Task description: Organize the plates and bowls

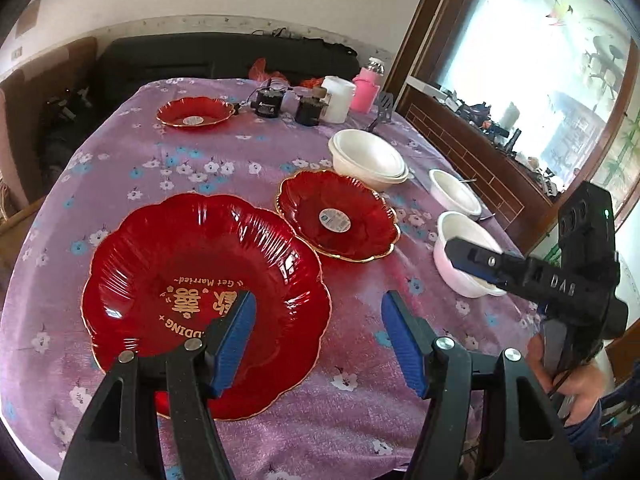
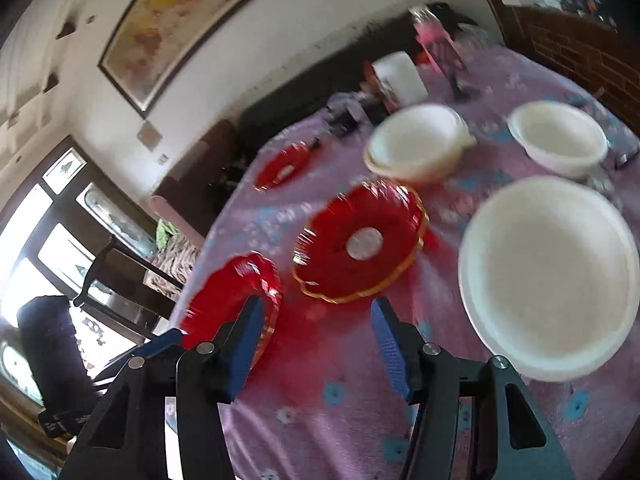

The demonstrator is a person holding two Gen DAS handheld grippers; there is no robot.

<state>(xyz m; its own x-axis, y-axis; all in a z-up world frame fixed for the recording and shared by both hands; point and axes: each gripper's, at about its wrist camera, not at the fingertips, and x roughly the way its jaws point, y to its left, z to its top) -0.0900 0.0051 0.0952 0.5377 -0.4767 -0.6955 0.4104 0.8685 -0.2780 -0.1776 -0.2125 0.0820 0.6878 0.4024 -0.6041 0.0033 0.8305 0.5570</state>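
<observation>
1. My left gripper point(image 1: 318, 334): jaws apart, nothing between the blue pads; the left pad hangs over the large red plate, the right pad over bare cloth

2. My right gripper point(image 2: 316, 344): jaws apart, nothing clamped; its own view is blurred. In the left wrist view it shows at the right edge of the table, in front of the nearest white bowl

3. Large red plate point(image 1: 204, 300): scalloped, gold rim, gold lettering "Get Married"; flat on the cloth near the near edge of the table, left side

4. Medium red plate point(image 1: 338, 216): gold rim, round sticker in its centre; just beside the large one, toward the middle of the table, apart from it

5. Small red plate point(image 1: 196, 111): gold rim, sticker; near the far edge, left side, well apart from the other two

6. Stacked white bowls point(image 1: 368, 158): nested, past the medium plate toward the far right

7. Single white bowl point(image 1: 456, 192): near the right edge

8. Nearest white bowl point(image 1: 452, 256): near the right edge, closest to me, partly behind my right gripper

9. Table covering: purple flowered tablecloth point(image 1: 168, 168)

10. Far edge clutter: white cup point(image 1: 338, 98), pink bottle point(image 1: 366, 88), two small dark containers point(image 1: 288, 106); contents unreadable

11. A hand point(image 1: 576, 392) holds the right gripper's handle
</observation>
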